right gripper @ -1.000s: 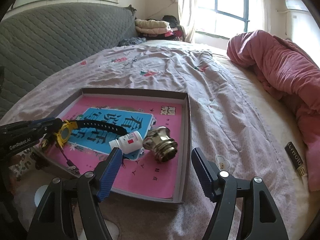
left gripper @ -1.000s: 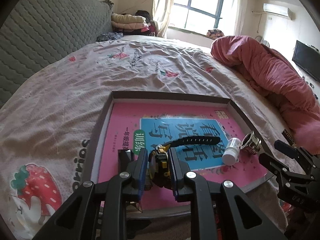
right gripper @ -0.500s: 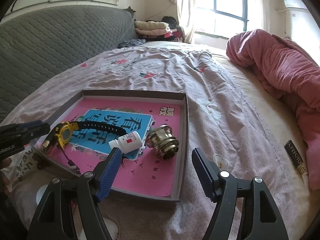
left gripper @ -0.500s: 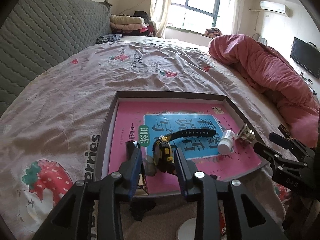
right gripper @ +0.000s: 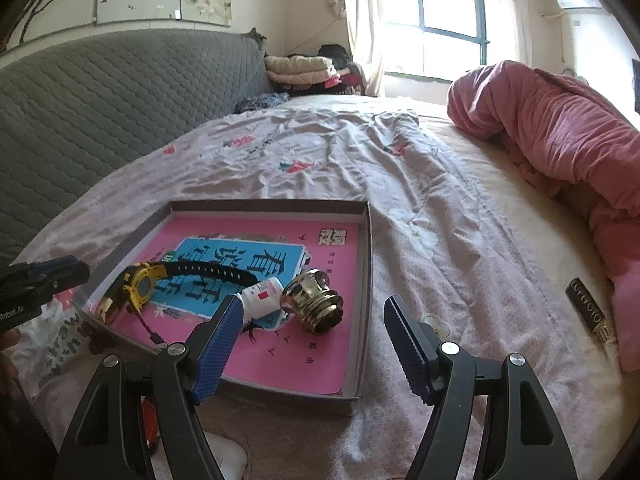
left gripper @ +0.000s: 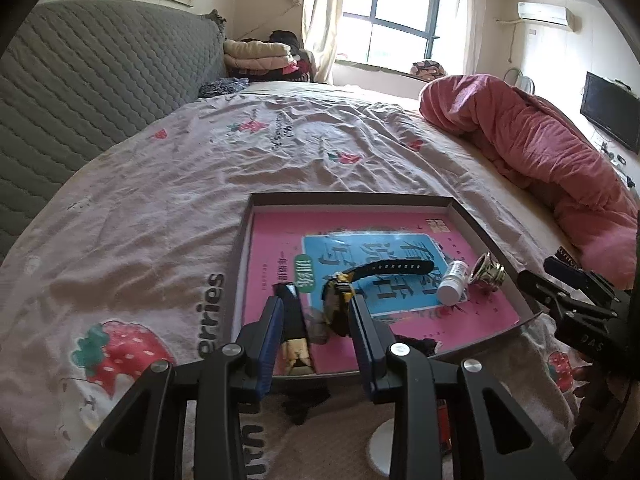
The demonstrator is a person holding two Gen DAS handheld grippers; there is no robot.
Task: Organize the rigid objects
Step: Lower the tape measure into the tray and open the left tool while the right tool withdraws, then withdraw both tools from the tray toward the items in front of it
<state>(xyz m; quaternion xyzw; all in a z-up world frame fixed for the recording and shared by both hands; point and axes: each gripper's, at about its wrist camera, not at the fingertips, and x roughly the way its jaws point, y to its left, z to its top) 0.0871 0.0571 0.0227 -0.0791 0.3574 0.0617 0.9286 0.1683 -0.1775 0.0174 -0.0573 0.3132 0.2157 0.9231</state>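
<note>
A shallow grey box (left gripper: 240, 264) (right gripper: 366, 280) lined with a pink and blue book lies on the bed. In it are a yellow and black watch (left gripper: 340, 304) (right gripper: 140, 286), a white bottle (left gripper: 452, 282) (right gripper: 262, 298), a brass knob (left gripper: 488, 276) (right gripper: 316, 306) and a small black and gold item (left gripper: 294, 320). My left gripper (left gripper: 316, 332) is open and empty, drawn back at the box's near edge, the watch lying free just beyond its fingers. My right gripper (right gripper: 312, 340) is open and empty, near the box's right corner. A black and gold lighter (right gripper: 588, 310) lies on the bed, right of the box.
A rumpled pink quilt (left gripper: 532, 148) (right gripper: 560, 128) lies along the right side of the bed. A grey padded headboard (left gripper: 80, 88) runs along the left. Folded clothes (right gripper: 300, 68) sit by the window. The bed edge is close under both grippers.
My left gripper opened, let go of the watch and pulled back; the watch now lies in the box. The right gripper stayed open and drew back slightly.
</note>
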